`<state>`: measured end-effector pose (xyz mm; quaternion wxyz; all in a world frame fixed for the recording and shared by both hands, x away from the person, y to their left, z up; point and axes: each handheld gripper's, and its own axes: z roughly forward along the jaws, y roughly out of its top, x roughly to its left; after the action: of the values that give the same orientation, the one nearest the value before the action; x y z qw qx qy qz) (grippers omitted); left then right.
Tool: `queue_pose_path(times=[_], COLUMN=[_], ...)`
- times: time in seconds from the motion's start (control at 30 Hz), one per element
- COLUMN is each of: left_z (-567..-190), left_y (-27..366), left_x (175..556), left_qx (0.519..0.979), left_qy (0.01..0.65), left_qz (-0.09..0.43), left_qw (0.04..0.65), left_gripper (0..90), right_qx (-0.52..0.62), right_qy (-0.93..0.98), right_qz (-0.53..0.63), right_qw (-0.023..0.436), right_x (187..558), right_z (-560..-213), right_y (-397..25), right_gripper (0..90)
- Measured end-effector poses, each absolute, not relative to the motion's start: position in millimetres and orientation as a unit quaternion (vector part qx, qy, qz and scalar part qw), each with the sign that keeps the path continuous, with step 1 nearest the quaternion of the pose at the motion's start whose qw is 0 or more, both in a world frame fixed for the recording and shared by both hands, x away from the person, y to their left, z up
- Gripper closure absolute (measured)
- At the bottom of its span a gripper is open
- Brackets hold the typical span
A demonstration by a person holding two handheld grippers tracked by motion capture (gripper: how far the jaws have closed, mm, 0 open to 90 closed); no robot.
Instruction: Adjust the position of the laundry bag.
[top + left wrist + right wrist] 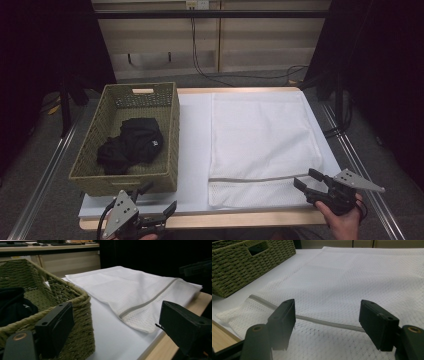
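Note:
A white mesh laundry bag [262, 140] lies flat on the white mat, with a grey zipper [250, 179] running across near its front edge. A green woven basket [172, 125] at the left holds black clothing [132, 145]. My right gripper [307, 180] is open just above the zipper's right end; in the right gripper view the zipper [324, 322] runs between its spread jaws. My left gripper [160, 197] is open at the table's front edge, by the basket's near corner [82, 315]. The bag [130, 292] lies beyond it.
The white mat [192, 150] covers a wooden table whose front edge [240, 219] shows bare. Dark curtains stand at both sides, and cables hang on the back wall. A bare strip of mat lies between basket and bag.

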<state>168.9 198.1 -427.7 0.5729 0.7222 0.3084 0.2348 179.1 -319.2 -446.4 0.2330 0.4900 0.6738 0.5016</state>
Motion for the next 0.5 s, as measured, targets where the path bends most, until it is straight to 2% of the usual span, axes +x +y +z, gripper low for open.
queue_pose_path(times=[0.27, 0.5], left_z=[-428.7, -428.4], left_y=[199.3, 195.8], left_x=[177.4, 177.6], left_qx=[0.711, 0.718], left_qy=[0.323, 0.318], left_qz=[0.209, 0.217], left_qw=[0.589, 0.580], left_gripper=[12.4, 12.2], right_qx=[0.486, 0.500], right_qy=[0.681, 0.677], right_qz=[0.497, 0.493], right_qw=[0.232, 0.218], right_x=[176.2, 169.4], right_z=[-446.9, -447.3], right_y=[-318.8, -326.4], right_gripper=[30.5, 32.0])
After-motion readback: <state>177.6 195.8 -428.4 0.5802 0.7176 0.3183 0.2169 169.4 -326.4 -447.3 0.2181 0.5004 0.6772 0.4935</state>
